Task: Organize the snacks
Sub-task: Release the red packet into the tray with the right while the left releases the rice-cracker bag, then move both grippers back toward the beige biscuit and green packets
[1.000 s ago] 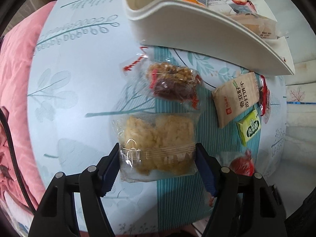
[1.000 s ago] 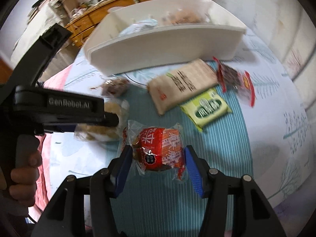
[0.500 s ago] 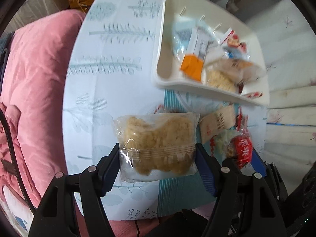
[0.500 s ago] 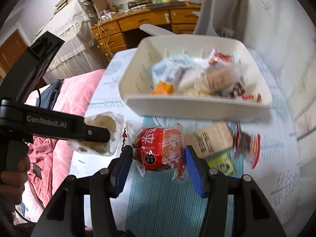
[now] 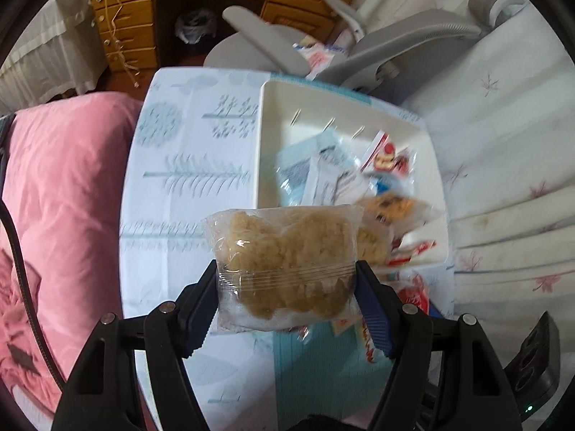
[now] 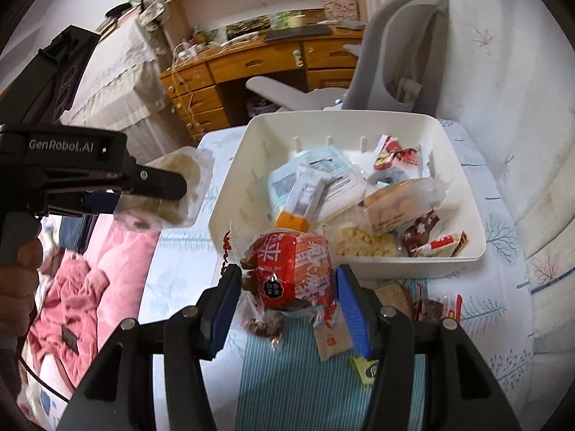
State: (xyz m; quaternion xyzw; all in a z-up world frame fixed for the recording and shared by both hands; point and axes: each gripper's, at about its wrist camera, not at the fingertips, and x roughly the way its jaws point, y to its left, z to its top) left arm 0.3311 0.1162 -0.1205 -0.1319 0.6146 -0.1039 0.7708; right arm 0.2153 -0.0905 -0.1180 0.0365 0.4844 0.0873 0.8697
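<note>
Left gripper (image 5: 287,287) clamps crumbly snack pack (image 5: 284,262); right gripper (image 6: 287,305) clamps red packet (image 6: 291,269), both near bin rim (image 6: 230,179).

Left gripper (image 5: 287,283) at lower centre, jaws clamped on a packet; right gripper (image 6: 287,298) likewise; left hand (image 6: 18,287) at left edge.

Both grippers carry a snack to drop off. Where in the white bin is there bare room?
In the white bin, the floor is bare along the left wall and the far wall with the ribs. The middle and right are crowded with packets.
</note>
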